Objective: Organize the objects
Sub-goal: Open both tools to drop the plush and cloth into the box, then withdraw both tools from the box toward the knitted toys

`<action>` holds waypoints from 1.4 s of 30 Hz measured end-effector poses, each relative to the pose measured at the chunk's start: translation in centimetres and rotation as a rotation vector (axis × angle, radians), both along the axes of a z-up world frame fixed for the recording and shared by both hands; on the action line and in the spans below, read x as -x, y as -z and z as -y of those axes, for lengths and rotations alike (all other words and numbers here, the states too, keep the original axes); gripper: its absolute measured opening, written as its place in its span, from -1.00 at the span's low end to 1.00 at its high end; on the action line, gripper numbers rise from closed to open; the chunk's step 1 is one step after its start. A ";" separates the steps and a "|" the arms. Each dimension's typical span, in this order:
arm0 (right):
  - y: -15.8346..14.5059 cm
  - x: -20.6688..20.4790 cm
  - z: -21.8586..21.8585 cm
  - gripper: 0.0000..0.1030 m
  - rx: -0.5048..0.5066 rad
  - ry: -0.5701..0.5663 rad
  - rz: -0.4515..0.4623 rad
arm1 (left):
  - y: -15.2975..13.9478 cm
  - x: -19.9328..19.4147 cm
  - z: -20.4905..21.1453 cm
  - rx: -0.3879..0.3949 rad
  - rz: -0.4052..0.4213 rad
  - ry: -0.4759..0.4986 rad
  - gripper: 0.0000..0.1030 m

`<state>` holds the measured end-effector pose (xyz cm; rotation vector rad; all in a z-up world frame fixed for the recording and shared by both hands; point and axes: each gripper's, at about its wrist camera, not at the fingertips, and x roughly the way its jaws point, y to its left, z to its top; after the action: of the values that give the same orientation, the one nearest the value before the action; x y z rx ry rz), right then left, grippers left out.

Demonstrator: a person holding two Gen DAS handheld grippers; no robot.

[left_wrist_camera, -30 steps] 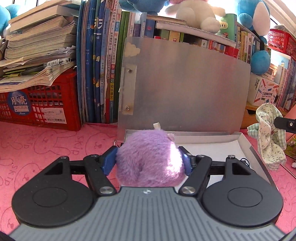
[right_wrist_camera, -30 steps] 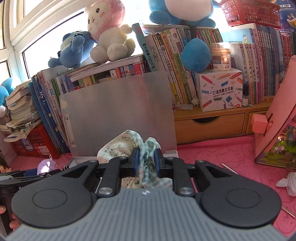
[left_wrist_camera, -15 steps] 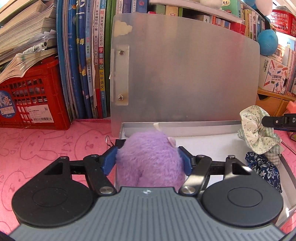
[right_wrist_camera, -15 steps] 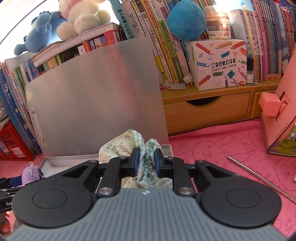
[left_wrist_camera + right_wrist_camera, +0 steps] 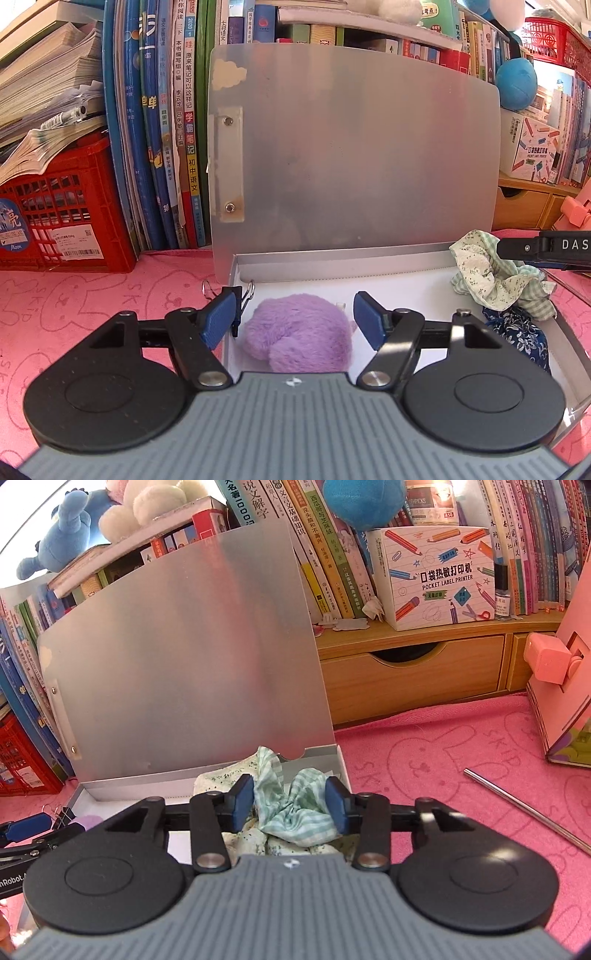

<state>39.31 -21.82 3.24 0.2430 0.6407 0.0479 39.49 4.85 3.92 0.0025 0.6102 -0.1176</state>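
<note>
A purple fluffy pompom (image 5: pixel 299 341) lies in the near left corner of the open silver box (image 5: pixel 332 258). My left gripper (image 5: pixel 293 310) stands open around it, both blue pads clear of the fur. A green-check and floral cloth scrunchie (image 5: pixel 299 812) rests at the box's right end on a dark blue floral one (image 5: pixel 517 332). My right gripper (image 5: pixel 290 797) straddles the scrunchie (image 5: pixel 491 273); its jaws are opening and the cloth sits loosely between the pads. The box lid (image 5: pixel 184 664) stands upright behind.
A binder clip (image 5: pixel 243 291) sits on the box's left wall. A red crate (image 5: pixel 55 206) and upright books fill the back left. A wooden drawer unit (image 5: pixel 406 672), a pink wooden house (image 5: pixel 565 686) and a metal rod (image 5: pixel 524 808) on the pink cloth lie to the right.
Both grippers came down to the box. The left jaws let go of the purple pompom, which now lies inside. The right jaws spread apart off the scrunchie.
</note>
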 end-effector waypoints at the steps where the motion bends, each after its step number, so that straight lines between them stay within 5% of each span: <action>1: -0.3 0.3 0.1 0.30 -0.009 -0.002 0.006 | -0.3 0.2 0.0 0.002 0.003 -0.003 0.49; 8: -3.3 3.2 0.8 0.41 -0.014 -0.011 0.050 | -2.8 3.1 0.2 0.025 0.022 0.012 0.61; 23: -8.1 15.4 0.9 0.95 0.066 -0.129 0.204 | -6.3 16.3 1.1 0.029 0.115 0.119 0.74; 42: -5.6 27.1 0.2 1.00 0.157 -0.210 0.230 | -3.0 28.7 2.1 0.038 0.112 0.161 0.75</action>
<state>12.22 -22.06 8.79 0.0168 0.4365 0.2229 10.82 2.78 6.96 0.0217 0.4956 -0.2831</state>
